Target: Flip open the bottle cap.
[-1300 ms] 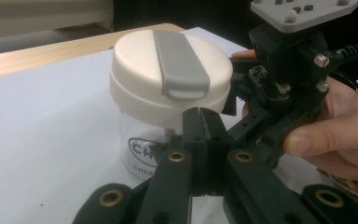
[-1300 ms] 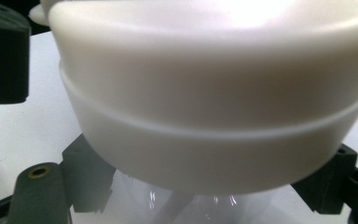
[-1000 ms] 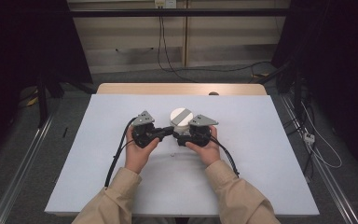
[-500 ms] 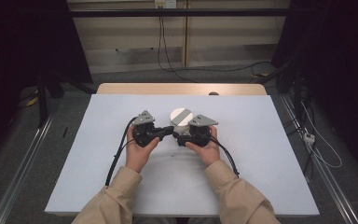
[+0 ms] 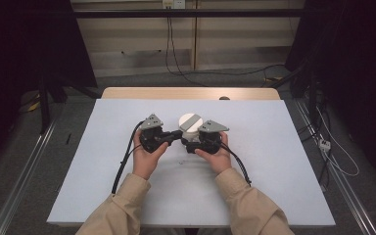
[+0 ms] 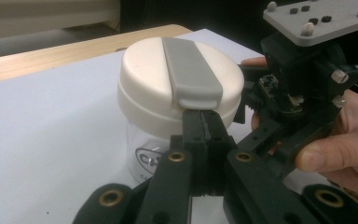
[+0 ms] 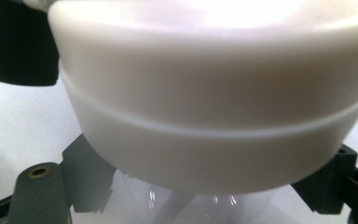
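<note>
A clear jar with a wide white lid [image 5: 190,122] stands at the middle of the table; a grey strip [image 6: 191,70] runs across the lid's top. My left gripper [image 6: 204,126] is shut with nothing between its jaws, and its tips rest against the lid's side just under the end of the strip. From the right comes my right gripper [image 7: 200,196], whose fingers [image 7: 81,179] sit on either side of the clear body below the lid [image 7: 214,102], shut on it. In the high view the left gripper [image 5: 178,133] and right gripper [image 5: 189,139] meet at the jar.
A white sheet [image 5: 274,161] covers the table, with a wooden strip [image 5: 191,93] along its far edge. Black cables [image 5: 122,166] trail from both grippers toward the person. Floor rails and loose wires [image 5: 333,156] lie beside the table.
</note>
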`<state>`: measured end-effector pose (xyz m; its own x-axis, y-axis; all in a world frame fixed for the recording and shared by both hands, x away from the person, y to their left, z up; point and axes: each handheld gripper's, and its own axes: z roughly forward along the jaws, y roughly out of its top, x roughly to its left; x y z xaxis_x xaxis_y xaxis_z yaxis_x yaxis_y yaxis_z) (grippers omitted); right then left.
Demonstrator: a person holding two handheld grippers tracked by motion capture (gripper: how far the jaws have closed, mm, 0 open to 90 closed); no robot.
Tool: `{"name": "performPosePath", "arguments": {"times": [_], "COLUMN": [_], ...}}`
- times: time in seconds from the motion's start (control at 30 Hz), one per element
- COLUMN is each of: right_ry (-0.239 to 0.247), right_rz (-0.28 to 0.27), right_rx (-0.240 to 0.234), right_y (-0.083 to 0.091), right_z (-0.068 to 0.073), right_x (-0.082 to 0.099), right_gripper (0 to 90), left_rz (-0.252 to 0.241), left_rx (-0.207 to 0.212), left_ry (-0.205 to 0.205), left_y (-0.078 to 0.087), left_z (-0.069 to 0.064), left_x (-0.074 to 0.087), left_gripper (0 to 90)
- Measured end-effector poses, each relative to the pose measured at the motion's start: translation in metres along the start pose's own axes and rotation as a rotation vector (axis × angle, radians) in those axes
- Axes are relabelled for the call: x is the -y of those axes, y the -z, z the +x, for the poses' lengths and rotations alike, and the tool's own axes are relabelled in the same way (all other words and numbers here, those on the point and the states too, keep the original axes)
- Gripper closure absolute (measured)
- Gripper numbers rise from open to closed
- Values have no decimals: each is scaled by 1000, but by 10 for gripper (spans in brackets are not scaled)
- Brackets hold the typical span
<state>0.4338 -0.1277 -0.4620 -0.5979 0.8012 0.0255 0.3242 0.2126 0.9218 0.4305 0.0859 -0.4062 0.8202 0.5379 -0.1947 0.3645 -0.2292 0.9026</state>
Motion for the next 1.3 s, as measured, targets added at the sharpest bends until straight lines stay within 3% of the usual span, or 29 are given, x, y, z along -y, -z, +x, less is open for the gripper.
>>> {"name": "performPosePath", "arguments": {"times": [0.63, 1.3], "right_ry": [0, 0], "right_rz": [1, 2], "right_rx": [2, 2], "right_y": [0, 0], "right_z": [0, 0], "right_x": [0, 0], "right_gripper": [191, 191], "left_rz": [-21, -18], "left_rx": [-11, -21], "left_ry": [-37, -30], "left_y": [3, -2], "left_z": [-5, -4], "left_x": [-28, -37], "left_gripper": [900, 900]}}
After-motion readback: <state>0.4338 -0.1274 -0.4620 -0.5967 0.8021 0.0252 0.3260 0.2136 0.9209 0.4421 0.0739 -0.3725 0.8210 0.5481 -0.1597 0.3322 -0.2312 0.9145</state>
